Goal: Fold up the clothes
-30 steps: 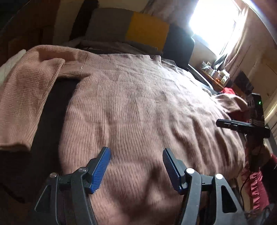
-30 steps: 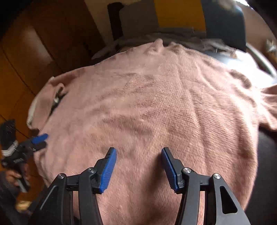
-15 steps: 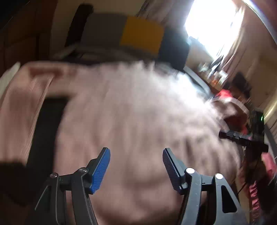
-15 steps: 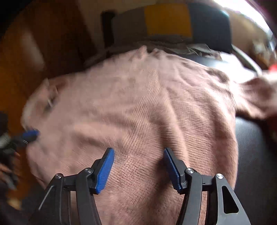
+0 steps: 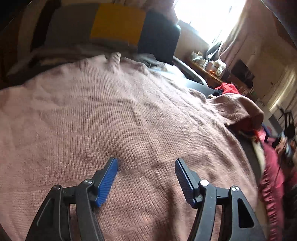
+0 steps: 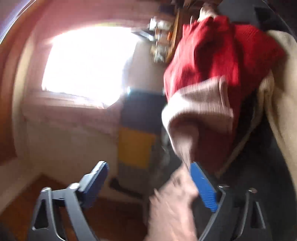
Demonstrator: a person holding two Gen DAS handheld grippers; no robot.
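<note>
A pink knit sweater [image 5: 115, 118] lies spread flat over a dark seat, collar at the far end. My left gripper [image 5: 146, 163] is open, its blue pads low over the sweater's middle. One sleeve [image 5: 239, 109] drapes off to the right. The right wrist view is blurred and rolled sideways. My right gripper [image 6: 148, 168] is open, with a fold of the pink sleeve [image 6: 196, 109] hanging against its right pad [image 6: 202, 183]; whether it grips anything is not shown.
A grey, yellow and dark cushion [image 5: 117, 22] stands behind the sweater. A red garment [image 6: 219, 53] and a beige one [image 6: 280, 103] are piled at the right. A cluttered shelf [image 5: 209, 64] sits under a bright window [image 5: 207, 16].
The left gripper has moved forward over the sweater toward the collar. The right gripper has swung away to the right and rolled, now facing the sleeve and red garment.
</note>
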